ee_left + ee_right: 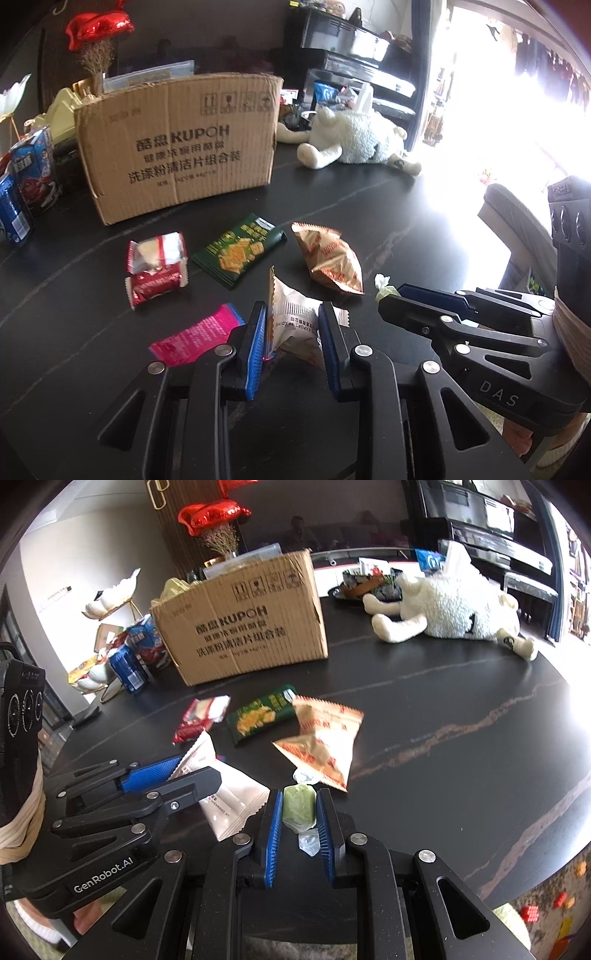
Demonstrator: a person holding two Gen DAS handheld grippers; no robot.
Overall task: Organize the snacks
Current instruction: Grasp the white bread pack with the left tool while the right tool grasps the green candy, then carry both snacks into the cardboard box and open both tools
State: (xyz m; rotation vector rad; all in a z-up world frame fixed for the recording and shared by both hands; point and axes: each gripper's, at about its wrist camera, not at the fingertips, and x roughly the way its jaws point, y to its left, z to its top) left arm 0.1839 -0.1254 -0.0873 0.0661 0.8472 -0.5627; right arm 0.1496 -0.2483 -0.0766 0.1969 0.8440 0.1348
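Note:
My left gripper [291, 325] is shut on a white snack packet [291, 314], lifted just off the dark table [369, 206]. Its blue pads press the packet's sides. My right gripper [299, 812] is shut on a small green wrapped candy [299, 806]; in the left wrist view that gripper [391, 297] shows at the right with the candy [384, 288] at its tip. On the table lie a red-and-white packet [157, 269], a dark green cracker pack [240, 254], a tan triangular packet [328, 258] and a pink wrapper [195, 336]. Behind them stands an open cardboard box [177, 147].
A white plush sheep [354, 136] lies behind and right of the box. Blue snack boxes [29, 177] stand to the box's left. A red foil balloon [99, 26] and a dried-flower vase rise behind. The table's curved edge [535, 871] runs at the right.

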